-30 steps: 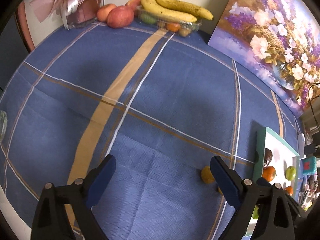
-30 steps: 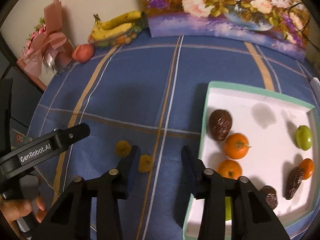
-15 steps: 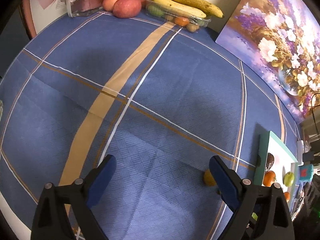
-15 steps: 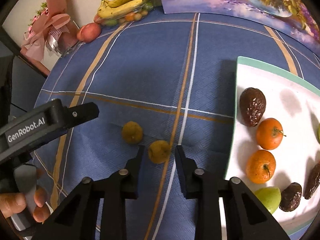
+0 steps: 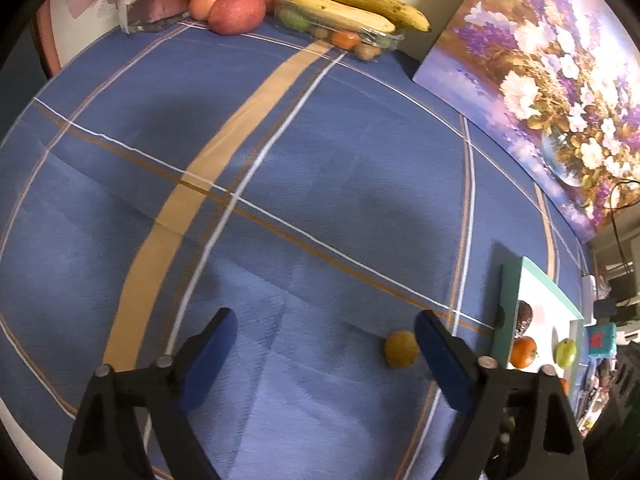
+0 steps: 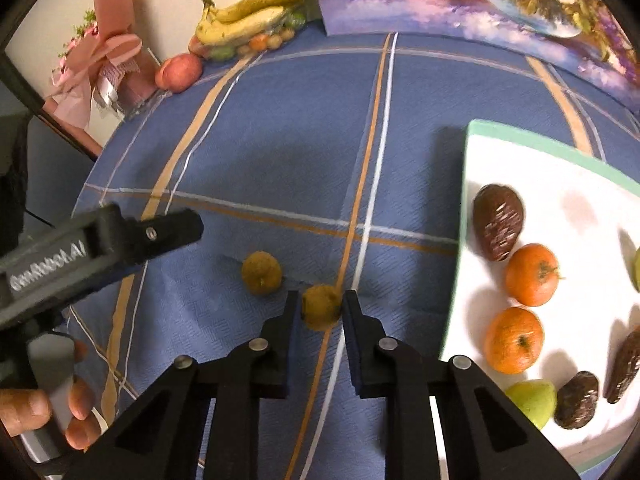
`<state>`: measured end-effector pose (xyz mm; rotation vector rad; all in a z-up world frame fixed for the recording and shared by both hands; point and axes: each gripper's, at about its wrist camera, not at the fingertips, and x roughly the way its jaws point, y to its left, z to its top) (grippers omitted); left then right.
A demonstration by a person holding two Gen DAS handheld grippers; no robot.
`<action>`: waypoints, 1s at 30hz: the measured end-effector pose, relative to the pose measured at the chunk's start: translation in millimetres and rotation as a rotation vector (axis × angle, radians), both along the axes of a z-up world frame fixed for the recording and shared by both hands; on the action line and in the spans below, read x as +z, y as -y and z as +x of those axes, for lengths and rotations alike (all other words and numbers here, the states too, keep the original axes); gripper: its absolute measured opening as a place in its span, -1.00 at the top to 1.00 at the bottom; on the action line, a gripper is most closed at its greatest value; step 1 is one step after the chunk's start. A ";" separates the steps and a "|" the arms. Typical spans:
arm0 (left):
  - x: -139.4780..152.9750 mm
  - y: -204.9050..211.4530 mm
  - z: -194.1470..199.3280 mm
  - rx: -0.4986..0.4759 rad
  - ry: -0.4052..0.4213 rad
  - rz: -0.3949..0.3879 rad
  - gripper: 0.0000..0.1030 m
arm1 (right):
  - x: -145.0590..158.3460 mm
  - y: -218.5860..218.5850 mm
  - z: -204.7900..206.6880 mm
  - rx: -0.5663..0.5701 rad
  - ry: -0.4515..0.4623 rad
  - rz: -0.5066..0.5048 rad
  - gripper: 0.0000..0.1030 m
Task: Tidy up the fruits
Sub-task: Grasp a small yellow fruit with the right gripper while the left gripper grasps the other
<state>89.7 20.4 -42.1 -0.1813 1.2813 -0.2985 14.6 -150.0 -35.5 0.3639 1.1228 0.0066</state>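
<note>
A small yellow fruit (image 6: 321,306) is clamped between the pads of the right gripper (image 6: 320,312) on the blue cloth (image 6: 300,140), left of the tray (image 6: 472,128). A second yellow fruit (image 6: 261,273) lies just beside it, unobstructed. The fruit is roundish; no long axis can be told. The left gripper (image 5: 324,354) is seen wide, its jaws closing, with nothing pressed between them. Bananas (image 6: 248,12) and a painting (image 5: 540,80) are set well apart at the far edge.
</note>
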 end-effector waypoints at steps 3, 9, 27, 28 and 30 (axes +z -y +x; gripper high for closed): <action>-4.2 6.6 -5.0 -0.019 -0.016 -0.026 -0.61 | 7.3 11.2 -3.8 -0.040 0.019 -0.010 0.66; -7.7 21.8 -8.9 -0.069 -0.050 -0.081 -0.34 | 4.6 26.5 -10.2 -0.075 0.006 0.005 0.66; -15.6 47.0 -15.7 -0.158 -0.069 -0.096 0.52 | 2.5 37.8 -12.6 -0.104 -0.002 0.027 0.66; -13.7 44.1 -14.8 -0.148 -0.059 -0.093 0.52 | 2.2 36.8 -12.4 -0.102 -0.002 0.029 0.66; -10.9 37.1 -12.2 -0.123 -0.048 -0.099 0.52 | 1.0 34.0 -11.0 -0.096 0.000 0.034 0.66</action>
